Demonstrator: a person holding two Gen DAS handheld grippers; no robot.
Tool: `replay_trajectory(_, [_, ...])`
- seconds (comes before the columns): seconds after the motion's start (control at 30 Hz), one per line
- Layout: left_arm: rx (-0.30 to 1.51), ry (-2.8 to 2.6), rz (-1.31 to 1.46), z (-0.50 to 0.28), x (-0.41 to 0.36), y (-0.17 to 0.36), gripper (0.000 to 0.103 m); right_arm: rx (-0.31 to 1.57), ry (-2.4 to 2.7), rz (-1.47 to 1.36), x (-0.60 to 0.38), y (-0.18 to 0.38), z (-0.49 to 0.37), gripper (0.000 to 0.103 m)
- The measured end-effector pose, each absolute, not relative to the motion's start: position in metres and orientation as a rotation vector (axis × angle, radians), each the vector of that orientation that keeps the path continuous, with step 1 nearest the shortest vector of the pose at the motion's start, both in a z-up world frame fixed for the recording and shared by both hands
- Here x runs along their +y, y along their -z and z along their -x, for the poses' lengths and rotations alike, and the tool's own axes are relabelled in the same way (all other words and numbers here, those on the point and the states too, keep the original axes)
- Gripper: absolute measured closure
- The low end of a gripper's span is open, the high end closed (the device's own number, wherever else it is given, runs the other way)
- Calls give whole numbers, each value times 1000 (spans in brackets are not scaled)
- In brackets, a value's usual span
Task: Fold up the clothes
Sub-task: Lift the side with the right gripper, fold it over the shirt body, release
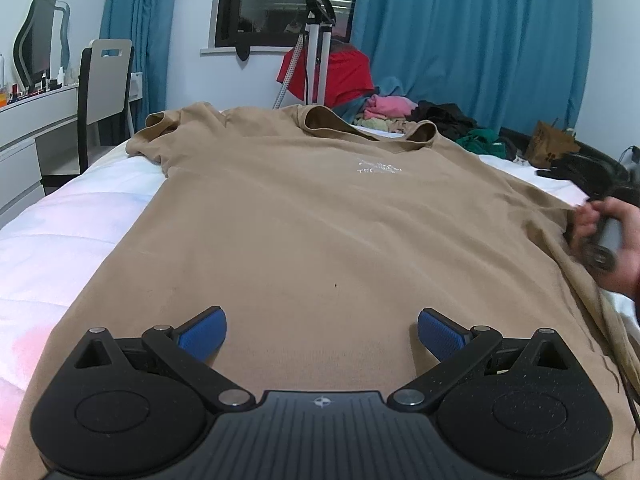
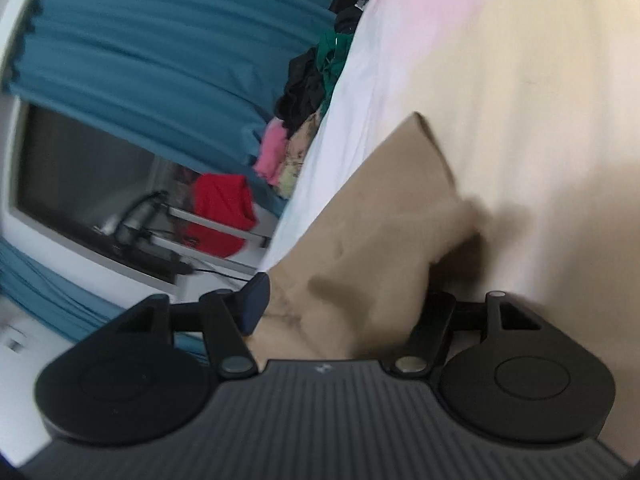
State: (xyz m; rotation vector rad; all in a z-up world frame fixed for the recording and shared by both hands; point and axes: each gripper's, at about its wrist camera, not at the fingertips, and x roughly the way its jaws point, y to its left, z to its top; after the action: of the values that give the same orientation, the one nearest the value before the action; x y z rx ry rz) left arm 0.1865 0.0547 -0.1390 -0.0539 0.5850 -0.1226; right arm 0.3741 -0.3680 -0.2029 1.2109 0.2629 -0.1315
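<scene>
Your tan T-shirt (image 1: 304,216) lies spread front-up on the white bed (image 1: 72,216), collar toward 12 o'clock, hem under your left claw (image 1: 322,332), and a small white print (image 1: 378,168) faces up near the chest. Main risk: the right claw (image 2: 340,300) has a bunch of the shirt's right sleeve or side edge between its fingers, and if you pull it across without anything holding the body, the whole shirt drags and the 10 o'clock sleeve (image 1: 160,136), already rumpled, bunches more. The bite looks loose and lumpy in the blurred right wrist view, so cloth could slip out mid-swing and the fold would land crooked. I can't tell how firmly it's clamped: one blue pad (image 2: 254,304) shows at the cloth's left side, the other is hidden by fabric. It reads as pinching the shirt. The left claw is spread wide, both blue pads apart, holding nothing, low over the hem at 6 o'clock and pointing up the shirt toward the collar; it may be resting on the fabric, can't confirm. Your right hand (image 1: 612,240) sits at 3 o'clock at the shirt's edge, rolled on its side so that camera sees the room tilted. The pile of other clothes (image 1: 400,114) at 1 o'clock is close enough to snag a wide sweep.
</scene>
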Motion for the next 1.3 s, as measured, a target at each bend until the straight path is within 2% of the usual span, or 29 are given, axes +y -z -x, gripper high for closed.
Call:
replay_trajectory(0.13, [577, 123, 77, -192, 57, 137, 0, 289, 188, -1125, -370, 196, -410, 38])
replay_trajectory(0.17, [575, 123, 83, -193, 58, 136, 0, 320, 205, -1088, -371, 193, -420, 42])
replay_trajectory(0.23, [571, 123, 95, -196, 59, 135, 0, 354, 242, -996, -369, 181, -430, 71])
replay_trajectory(0.27, [569, 123, 101, -197, 60, 135, 0, 364, 260, -945, -368, 174, -433, 97])
replay_trajectory(0.53, [561, 110, 135, -199, 69, 127, 0, 246, 412, -497, -335, 90, -428, 97])
replay_trajectory(0.7, [538, 59, 142, -191, 86, 112, 0, 174, 418, -245, -267, 40, -426, 97])
replay_trajectory(0.83, [522, 11, 152, -188, 99, 102, 0, 189, 298, -27, -181, 28, -432, 96])
replay_trajectory(0.93, [505, -23, 156, -189, 111, 97, 0, 252, 203, 128, -116, 45, -442, 96])
replay_trajectory(1.07, [491, -89, 149, -193, 128, 96, 0, 344, 106, 194, -60, 80, -459, 96])
replay_trajectory(1.17, [513, -115, 204, -199, 143, 104, 0, 435, 34, 179, -44, 100, -474, 92])
replay_trajectory(1.2, [527, -117, 217, -201, 146, 107, 0, 474, 6, 154, -41, 102, -476, 80])
replay_trajectory(1.23, [537, -118, 223, -204, 148, 110, 0, 506, -27, 122, -40, 104, -476, 67])
replay_trajectory(1.27, [544, -120, 226, -206, 149, 113, 0, 531, -61, 91, -40, 105, -475, 33])
replay_trajectory(1.3, [545, -119, 228, -207, 150, 114, 0, 536, -99, 65, -41, 103, -472, 14])
